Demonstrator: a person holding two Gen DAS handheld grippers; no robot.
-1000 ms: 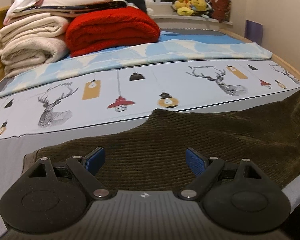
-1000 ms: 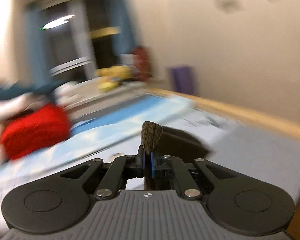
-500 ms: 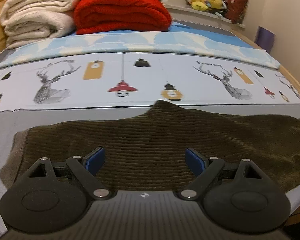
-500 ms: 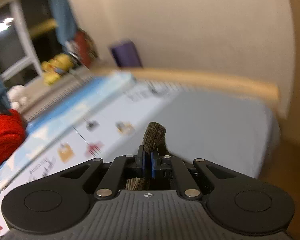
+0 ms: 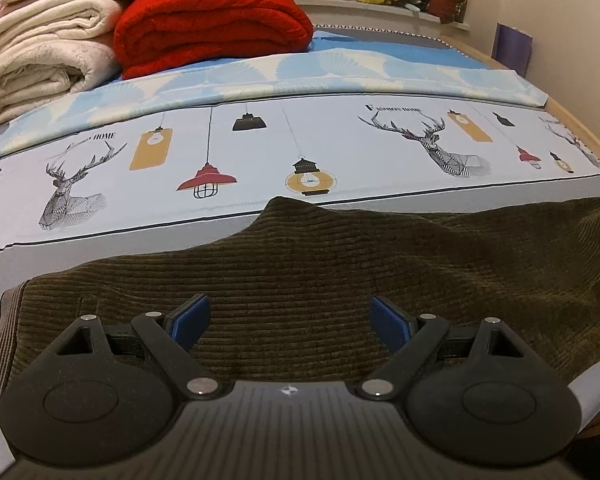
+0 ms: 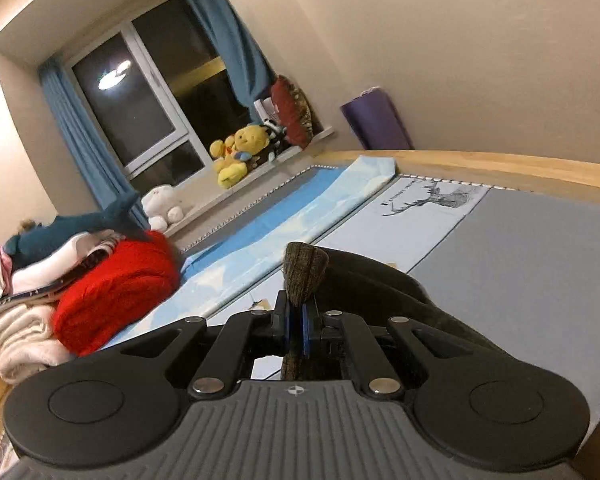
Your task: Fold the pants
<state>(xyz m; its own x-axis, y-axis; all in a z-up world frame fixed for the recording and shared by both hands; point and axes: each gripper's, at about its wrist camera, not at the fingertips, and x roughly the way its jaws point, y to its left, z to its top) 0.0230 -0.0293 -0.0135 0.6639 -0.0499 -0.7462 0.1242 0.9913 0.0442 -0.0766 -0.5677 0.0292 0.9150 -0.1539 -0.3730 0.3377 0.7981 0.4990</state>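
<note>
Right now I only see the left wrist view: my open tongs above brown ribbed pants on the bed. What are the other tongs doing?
Observer: The right tongs are shut on a bunched end of the brown corduroy pants.
Operator: Is that end lying flat?
Observer: No, it sticks up past the blue pads.
Operator: What's behind those tongs?
Observer: A dark window with blue curtains.

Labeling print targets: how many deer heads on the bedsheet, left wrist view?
3. One deer head at left, one right of centre, and a third partly cut off near the right edge. The pants may hide more.
</note>
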